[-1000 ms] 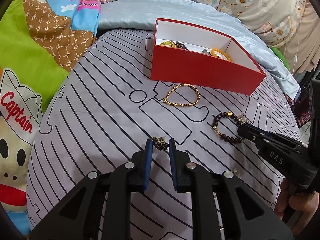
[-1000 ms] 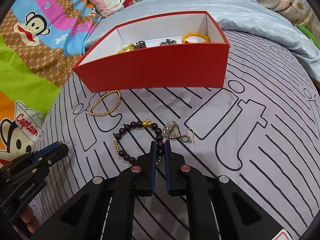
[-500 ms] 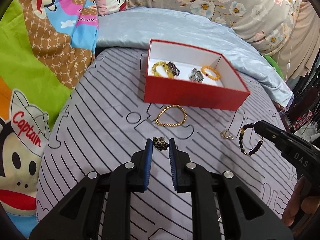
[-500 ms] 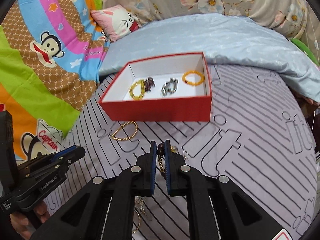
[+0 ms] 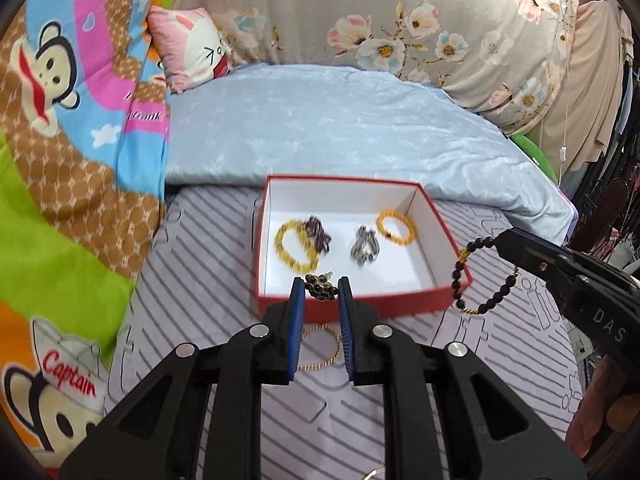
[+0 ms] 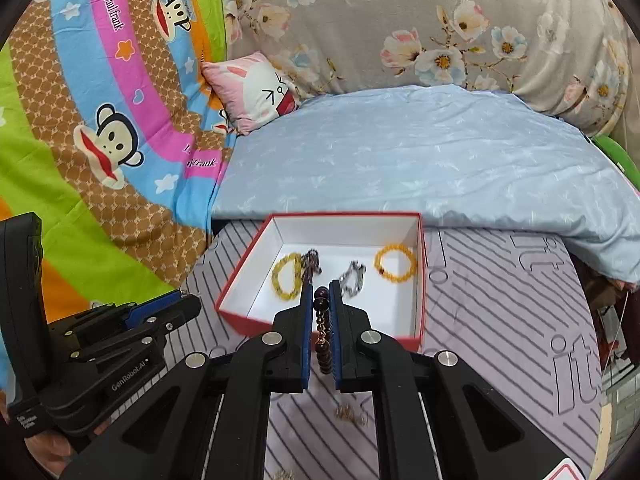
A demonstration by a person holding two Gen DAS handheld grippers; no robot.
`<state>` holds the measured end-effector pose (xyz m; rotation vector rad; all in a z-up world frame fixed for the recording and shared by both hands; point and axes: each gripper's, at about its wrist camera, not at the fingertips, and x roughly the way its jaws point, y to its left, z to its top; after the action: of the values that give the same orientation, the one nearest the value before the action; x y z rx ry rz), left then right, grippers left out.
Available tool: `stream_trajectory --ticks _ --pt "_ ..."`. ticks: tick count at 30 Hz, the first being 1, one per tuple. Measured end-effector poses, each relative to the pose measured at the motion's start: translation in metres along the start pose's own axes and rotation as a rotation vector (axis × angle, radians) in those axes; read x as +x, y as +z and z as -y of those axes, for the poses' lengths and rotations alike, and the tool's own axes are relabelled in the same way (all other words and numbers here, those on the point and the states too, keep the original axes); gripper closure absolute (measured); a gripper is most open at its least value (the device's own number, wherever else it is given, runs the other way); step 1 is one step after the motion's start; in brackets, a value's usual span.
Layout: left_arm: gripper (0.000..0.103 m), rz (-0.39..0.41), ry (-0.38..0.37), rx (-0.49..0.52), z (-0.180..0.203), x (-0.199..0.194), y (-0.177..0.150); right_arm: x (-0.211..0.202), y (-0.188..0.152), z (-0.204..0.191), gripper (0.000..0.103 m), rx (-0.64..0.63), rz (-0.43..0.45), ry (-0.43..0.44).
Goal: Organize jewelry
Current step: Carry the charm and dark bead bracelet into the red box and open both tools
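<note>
Between the left tool (image 5: 320,286) pads sits a clamped earring (image 5: 319,286); right tool (image 6: 320,300) grips the beaded bracelet (image 6: 322,336).

Cartoon blanket (image 5: 60,360): "Captain" in red beside a monkey figure; "Daulfrank" on its pink stripe
Right gripper (image 5: 600,304) body: "DAS"
Left gripper (image 6: 120,344) body: "GenRobot.AI"
Striped bed sheet (image 6: 560,320): large outlined "it"

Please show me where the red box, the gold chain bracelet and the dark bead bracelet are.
red box (image 5: 352,307), left wrist view, front wall.
gold chain bracelet (image 5: 320,364), left wrist view, lower loop.
dark bead bracelet (image 5: 458,270), left wrist view, hanging beads.
</note>
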<state>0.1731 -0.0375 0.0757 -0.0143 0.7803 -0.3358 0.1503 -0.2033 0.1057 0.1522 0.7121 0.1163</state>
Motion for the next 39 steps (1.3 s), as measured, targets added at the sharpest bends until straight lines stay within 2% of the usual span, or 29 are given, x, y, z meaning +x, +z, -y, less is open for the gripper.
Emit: stream_trajectory --ticks 8,16,31,33,35,36,37,38,39 --pt "0.087 -0.017 0.008 0.011 0.008 0.047 0.031 0.047 0.024 0.013 0.096 0.020 -0.021 -0.003" --pt "0.087 -0.069 0.032 0.001 0.005 0.097 0.034 0.093 0.017 0.023 0.096 0.036 -0.076 -0.014" --pt "0.086 -0.113 0.038 -0.008 0.001 0.133 0.029 0.135 0.001 0.034 0.096 0.054 -0.148 -0.033" --pt "0.087 -0.111 0.043 -0.006 0.002 0.133 0.027 0.136 -0.002 0.035 0.093 0.052 -0.144 -0.048" --pt "0.079 -0.107 0.055 -0.002 0.003 0.133 0.026 0.134 -0.003 0.035 0.085 0.041 -0.135 -0.075" --pt "0.067 -0.104 0.059 -0.005 0.003 0.132 0.025 0.131 -0.003 0.036 0.075 0.040 -0.126 -0.086" --pt "0.058 -0.099 0.066 -0.011 0.003 0.131 0.024 0.129 -0.003 0.037 0.070 0.041 -0.117 -0.097" --pt "0.055 -0.095 0.074 -0.016 0.003 0.129 0.024 0.124 -0.004 0.038 0.065 0.044 -0.106 -0.103" --pt "0.055 -0.092 0.073 -0.018 0.002 0.128 0.024 0.120 -0.004 0.039 0.064 0.045 -0.101 -0.107"
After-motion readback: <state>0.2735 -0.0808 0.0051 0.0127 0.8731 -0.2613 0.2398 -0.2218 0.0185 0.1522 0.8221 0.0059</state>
